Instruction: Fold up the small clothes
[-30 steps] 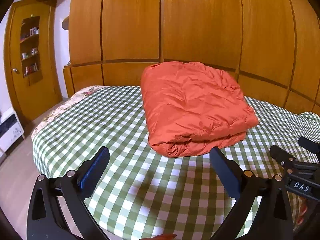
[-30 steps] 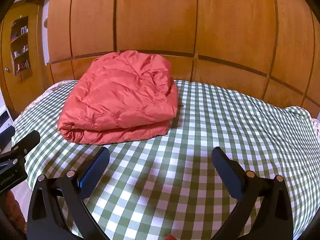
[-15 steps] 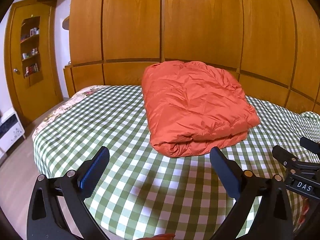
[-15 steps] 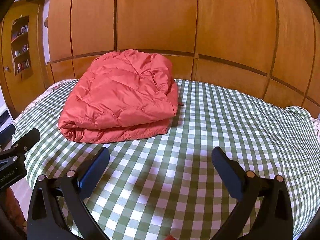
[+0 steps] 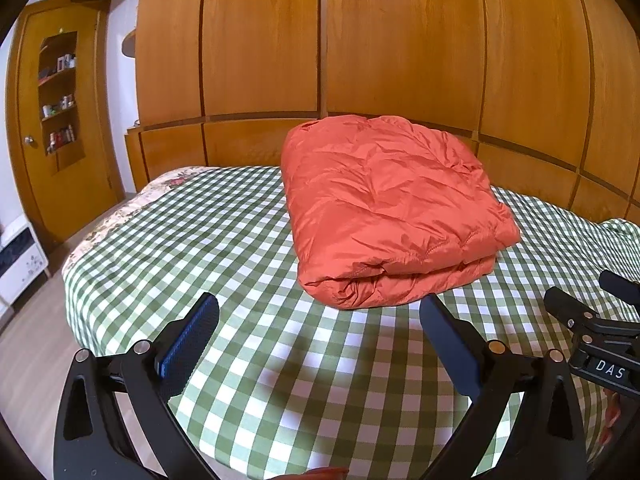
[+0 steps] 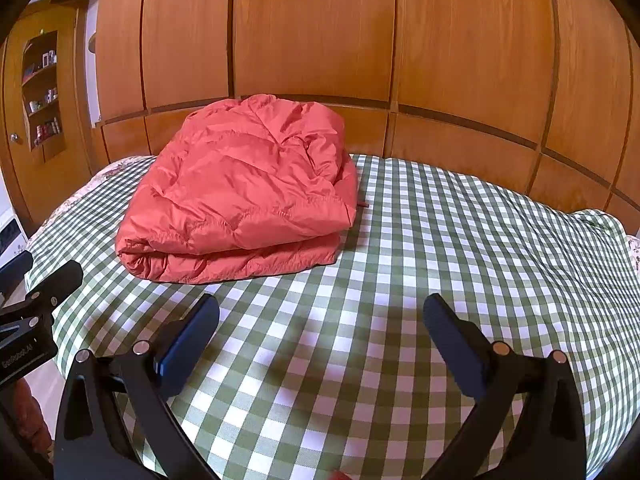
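I am holding my left claw (image 5: 316, 320) with its jaws spread wide, gripping nothing, above the near edge of the bed (image 5: 248, 360). I am holding my right claw (image 6: 320, 320) the same way: jaws wide apart, nothing between them, above the green-and-white checked bedcover (image 6: 460, 240).

The orange padded jacket (image 5: 392, 208) is lying folded into a thick rectangular bundle on the bed, toward the far side, near the wooden wall panels (image 5: 400, 40). In the left wrist view it is sitting ahead of the claw and slightly to the right, its rolled near edge just beyond the right finger (image 5: 448, 340), not touching it. In the right wrist view the jacket (image 6: 240, 192) is lying far and to the left, well apart from both fingers.

The right claw's frame (image 5: 592, 336) is showing at the right edge of the left view. The left claw's frame (image 6: 28, 312) is showing at the left edge of the right view.

A wooden door (image 5: 60, 120) with shelves of small items is standing at the far left.
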The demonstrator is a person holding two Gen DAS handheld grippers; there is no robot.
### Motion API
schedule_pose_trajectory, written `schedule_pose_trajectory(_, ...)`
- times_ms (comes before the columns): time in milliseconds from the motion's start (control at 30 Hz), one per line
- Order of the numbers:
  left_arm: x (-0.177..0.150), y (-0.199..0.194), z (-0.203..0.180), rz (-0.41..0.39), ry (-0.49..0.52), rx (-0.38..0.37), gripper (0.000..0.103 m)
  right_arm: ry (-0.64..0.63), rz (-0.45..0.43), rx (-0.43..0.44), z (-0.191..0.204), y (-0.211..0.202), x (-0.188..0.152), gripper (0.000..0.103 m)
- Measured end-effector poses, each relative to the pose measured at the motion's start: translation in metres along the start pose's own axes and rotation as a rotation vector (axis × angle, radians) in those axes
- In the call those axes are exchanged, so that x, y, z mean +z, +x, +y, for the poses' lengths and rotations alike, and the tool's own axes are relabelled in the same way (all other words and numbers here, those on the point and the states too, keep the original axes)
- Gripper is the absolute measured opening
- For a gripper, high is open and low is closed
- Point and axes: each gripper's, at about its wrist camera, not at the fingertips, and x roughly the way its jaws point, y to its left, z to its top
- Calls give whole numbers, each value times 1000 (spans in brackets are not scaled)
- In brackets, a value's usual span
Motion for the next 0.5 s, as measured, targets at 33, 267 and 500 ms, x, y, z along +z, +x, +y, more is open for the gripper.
schedule_pose_trajectory(33,0,0,0,1,0,-1,99,1,1,0,0,0,0,101)
schedule_pose_trajectory(267,0,0,0,0,0,-1,99,3,6,1,0,1,-1,101)
schedule_pose_trajectory(500,-1,-1,-1,0,-2,-1,99,0,6,3,1,1,-1,101)
